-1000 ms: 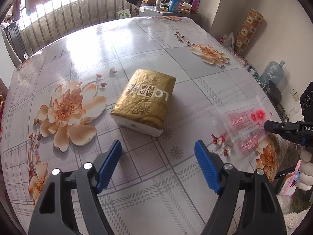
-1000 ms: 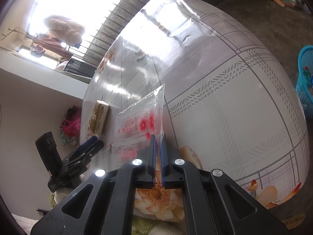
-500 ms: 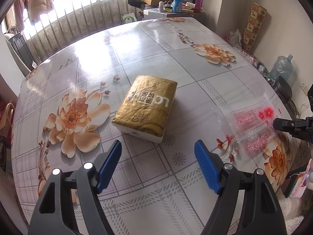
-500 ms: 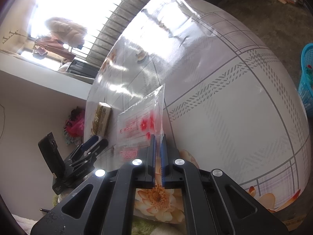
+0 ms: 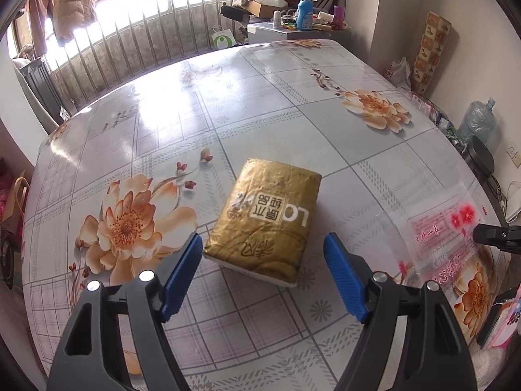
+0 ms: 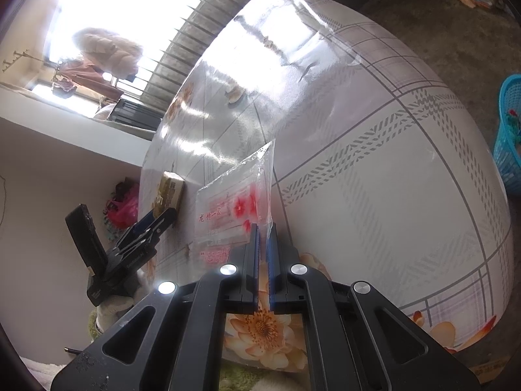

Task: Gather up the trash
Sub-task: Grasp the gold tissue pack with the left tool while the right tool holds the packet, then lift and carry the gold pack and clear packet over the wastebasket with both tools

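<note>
On the counter (image 5: 267, 104) in the left wrist view, I see a gold tissue pack (image 5: 265, 218) lying flat on the flowered cloth, its near end between the two blue fingers (image 5: 182, 273) of my left hand-held gripper (image 5: 263, 273). The jaws stand wide and released; neither pad touches the pack. At the right edge a clear plastic wrapper (image 5: 436, 231) with red print sits at the counter's rim, lifted off the cloth, and the black tip of my right hand-held gripper (image 5: 488, 236) meets its right side. A blue water jug (image 5: 478, 123) stands on the floor beyond that edge.

In the right wrist view, my right hand-held gripper (image 6: 262, 238) is clenched on the near edge of the clear plastic wrapper (image 6: 234, 202), which stands up from the pads, tilted away over the counter (image 6: 374, 179). The gold tissue pack (image 6: 169, 192) lies beyond the wrapper, to its left. The left hand-held gripper (image 6: 159, 220) shows at left, pointed at that pack. A blue basket (image 6: 508, 143) sits on the floor at the far right, well apart from the wrapper.
</note>
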`<state>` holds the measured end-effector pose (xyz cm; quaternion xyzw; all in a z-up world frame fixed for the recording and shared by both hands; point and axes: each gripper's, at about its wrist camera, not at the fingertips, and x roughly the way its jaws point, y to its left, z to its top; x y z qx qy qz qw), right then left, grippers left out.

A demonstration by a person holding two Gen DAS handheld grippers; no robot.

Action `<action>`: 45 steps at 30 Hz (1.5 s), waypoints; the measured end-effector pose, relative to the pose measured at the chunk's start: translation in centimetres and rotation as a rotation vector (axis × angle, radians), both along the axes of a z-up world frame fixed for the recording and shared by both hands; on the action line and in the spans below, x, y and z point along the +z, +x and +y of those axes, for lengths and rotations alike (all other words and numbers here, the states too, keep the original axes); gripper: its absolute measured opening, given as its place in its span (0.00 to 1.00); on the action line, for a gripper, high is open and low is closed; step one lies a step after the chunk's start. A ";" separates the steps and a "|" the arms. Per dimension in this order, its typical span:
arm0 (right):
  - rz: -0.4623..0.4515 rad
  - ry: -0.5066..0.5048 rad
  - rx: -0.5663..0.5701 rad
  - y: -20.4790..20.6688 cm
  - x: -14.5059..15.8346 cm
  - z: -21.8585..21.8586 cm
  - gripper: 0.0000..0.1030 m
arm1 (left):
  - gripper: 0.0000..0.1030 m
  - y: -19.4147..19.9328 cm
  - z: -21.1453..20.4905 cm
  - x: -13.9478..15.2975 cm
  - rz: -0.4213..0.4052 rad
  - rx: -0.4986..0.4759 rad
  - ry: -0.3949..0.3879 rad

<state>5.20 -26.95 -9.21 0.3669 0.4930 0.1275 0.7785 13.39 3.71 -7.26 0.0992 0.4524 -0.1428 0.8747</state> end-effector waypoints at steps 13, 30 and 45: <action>-0.007 -0.010 0.007 0.3 0.3 0.8 0.03 | 0.58 -0.3 -0.4 -0.3 -0.024 0.002 0.059; -0.090 -0.041 0.007 0.3 2.1 0.3 0.02 | 0.55 -1.9 0.0 2.2 -0.087 -0.002 0.052; -0.181 -0.032 -0.151 -3.6 3.8 -4.2 0.02 | 0.52 -3.6 -7.4 10.3 -0.152 -0.257 -0.155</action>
